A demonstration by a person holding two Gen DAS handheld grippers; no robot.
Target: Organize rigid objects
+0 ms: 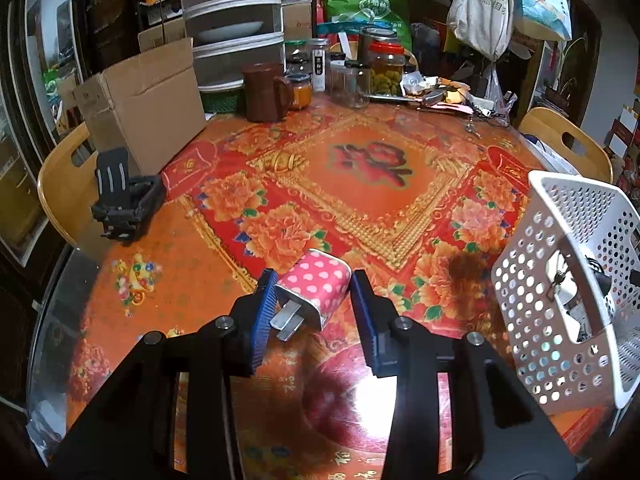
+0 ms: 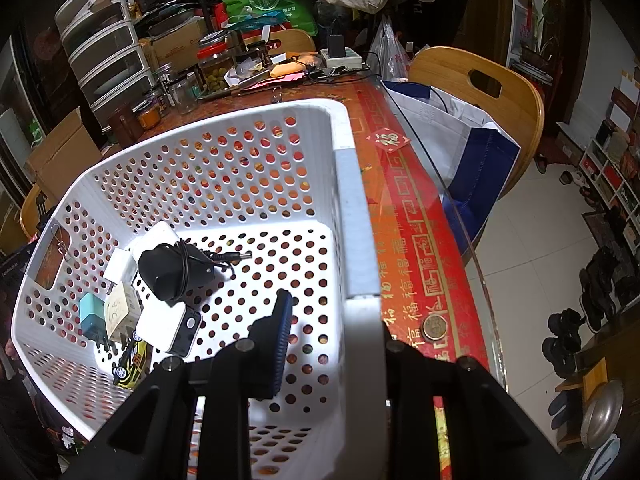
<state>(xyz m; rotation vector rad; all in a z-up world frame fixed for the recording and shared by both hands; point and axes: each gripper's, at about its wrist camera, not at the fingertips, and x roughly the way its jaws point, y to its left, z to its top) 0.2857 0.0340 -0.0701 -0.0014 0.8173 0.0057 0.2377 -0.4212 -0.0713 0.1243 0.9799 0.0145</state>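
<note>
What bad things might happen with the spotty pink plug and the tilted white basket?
1. The pink polka-dot plug lies skewed between the left hand-held gripper pads, which look open; closing now might squeeze a corner and pop it out.
2. The white basket is tipped up, with the right hand-held gripper on its rim. The chargers have piled into its low corner, so more tilt could spill them.
</note>
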